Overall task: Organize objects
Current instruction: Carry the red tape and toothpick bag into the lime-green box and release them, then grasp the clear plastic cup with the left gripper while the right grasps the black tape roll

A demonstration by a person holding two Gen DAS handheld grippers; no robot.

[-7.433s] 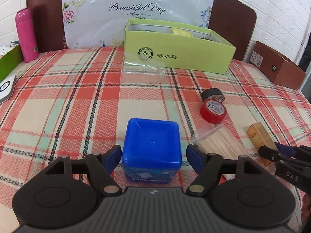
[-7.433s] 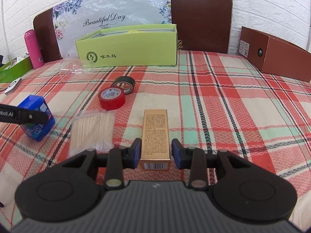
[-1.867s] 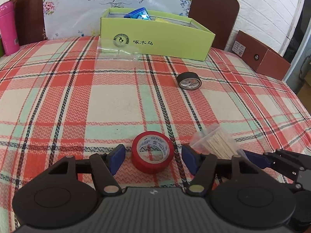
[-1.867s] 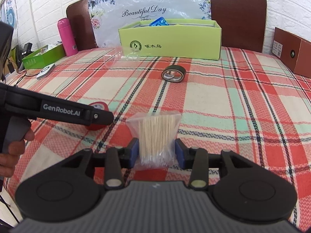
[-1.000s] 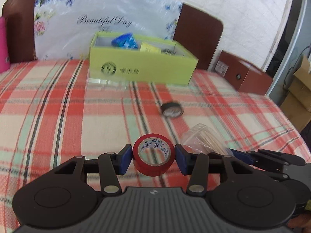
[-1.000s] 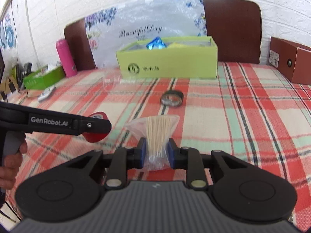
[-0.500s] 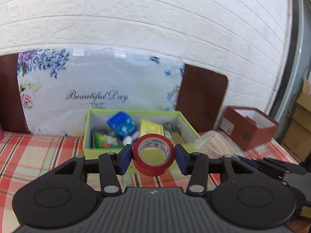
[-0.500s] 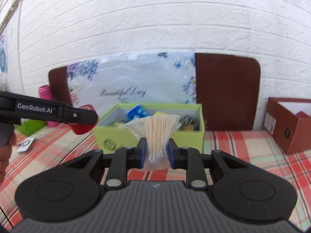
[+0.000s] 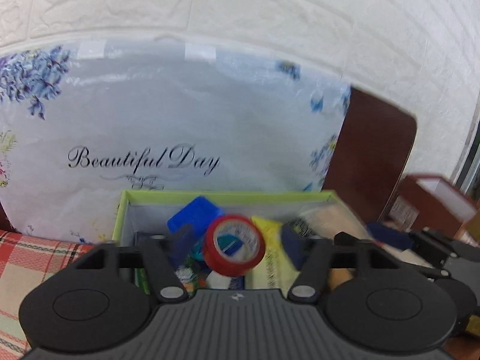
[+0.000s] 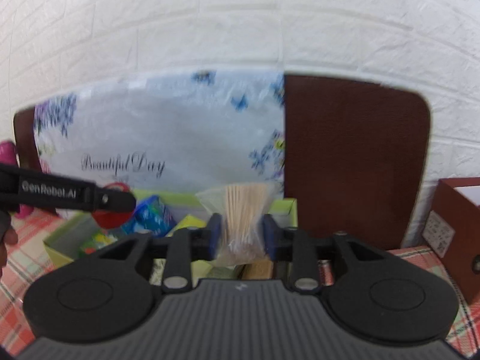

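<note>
Left wrist view: the left hand-held gripper [image 9: 237, 244] is over the open green box [image 9: 210, 193], and its jaws are opening. The red tape roll [image 9: 234, 246] sits between the blue pads, with a gap showing on both sides, tilted so its hole faces the camera. Under it, inside the box, lie a blue container [image 9: 195, 214] and a yellow packet [image 9: 270, 240]; the rest of the contents are too blurred to name. Behind the box leans a flowered plastic sheet reading "Beautiful Day" [image 9: 144, 162], then a dark brown headboard [image 9: 375, 156] and a white brick wall [image 9: 270, 15]. A brown box [image 9: 432, 207] stands off to the right.

From the right wrist, the right hand-held gripper [image 10: 241, 235] is also above the box, toward its right end, and its jaws are opening too. The clear bag of wooden sticks [image 10: 244, 219] stands upright between the pads, which look just clear of it, though blur makes that hard to swear to. The left tool crosses in from the left edge of this view, with a bit of a hand [image 10: 6, 240] behind it. Red plaid cloth [image 10: 18, 267] covers the surface below.
</note>
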